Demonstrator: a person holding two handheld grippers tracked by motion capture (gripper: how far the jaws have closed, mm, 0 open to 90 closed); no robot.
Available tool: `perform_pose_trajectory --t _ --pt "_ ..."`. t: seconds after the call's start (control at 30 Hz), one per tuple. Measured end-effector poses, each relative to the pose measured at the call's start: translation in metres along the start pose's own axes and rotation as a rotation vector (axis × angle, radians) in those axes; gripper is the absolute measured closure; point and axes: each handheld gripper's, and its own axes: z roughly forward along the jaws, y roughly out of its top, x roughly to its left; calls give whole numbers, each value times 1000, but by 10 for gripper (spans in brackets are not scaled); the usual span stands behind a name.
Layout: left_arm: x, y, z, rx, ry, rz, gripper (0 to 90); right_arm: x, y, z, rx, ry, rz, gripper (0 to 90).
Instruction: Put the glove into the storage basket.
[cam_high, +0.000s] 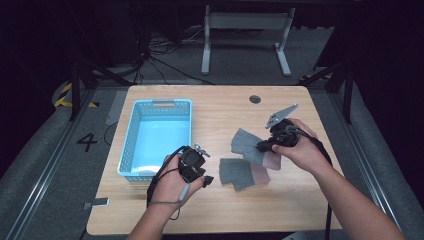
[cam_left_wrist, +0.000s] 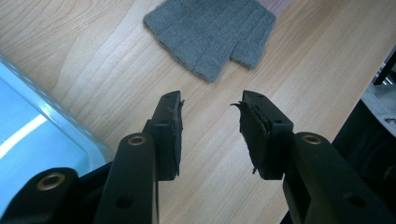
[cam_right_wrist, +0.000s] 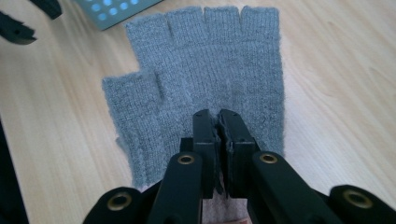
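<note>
Gloves take centre stage on the wooden table (cam_high: 300, 200). From the high view, the right gripper (cam_high: 261, 147) sits pinched on a grey fingerless glove (cam_high: 246, 142), lifted at its cuff edge and draped down toward the tabletop. A second grey glove (cam_high: 236, 172) lies flat just beside it, nearer the person, with a brownish cuff showing at its right. The left gripper (cam_high: 207, 181) hangs just left of that flat glove, jaws half apart and holding nothing. A light blue plastic basket (cam_high: 131, 145) stands to the left, just beside the left hand (cam_high: 172, 182); a dark round grommet (cam_high: 255, 99) sits at the far edge, well apart from the work.

Over to the left gripper view: both black jaws stand apart with bare wood between them. The flat glove (cam_left_wrist: 212, 32) lies ahead, fingers pointing toward the camera, and the basket's pale rim (cam_left_wrist: 60, 112) runs by on the left.

Now the right gripper view: the jaws are pressed nearly together on the knit of the held glove (cam_right_wrist: 205, 74), which spreads out ahead, thumb to the left, finger stubs away. A corner of the basket (cam_right_wrist: 114, 9) peeks in at the top.
</note>
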Motion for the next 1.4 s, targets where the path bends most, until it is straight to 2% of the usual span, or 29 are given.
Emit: perform_pose_trajectory --t 0.47,0.7,1.13,1.4 --pt "0 0 0 2 -1 3 595 18 -8 28 49 75 -46 861" --pt "0 0 1 3 -4 3 594 20 -15 44 68 101 -51 859" --pt "0 3 7 13 -20 11 608 23 -28 67 109 90 -52 857" --pt "0 6 15 32 -59 8 651 28 -31 75 114 77 -69 838"
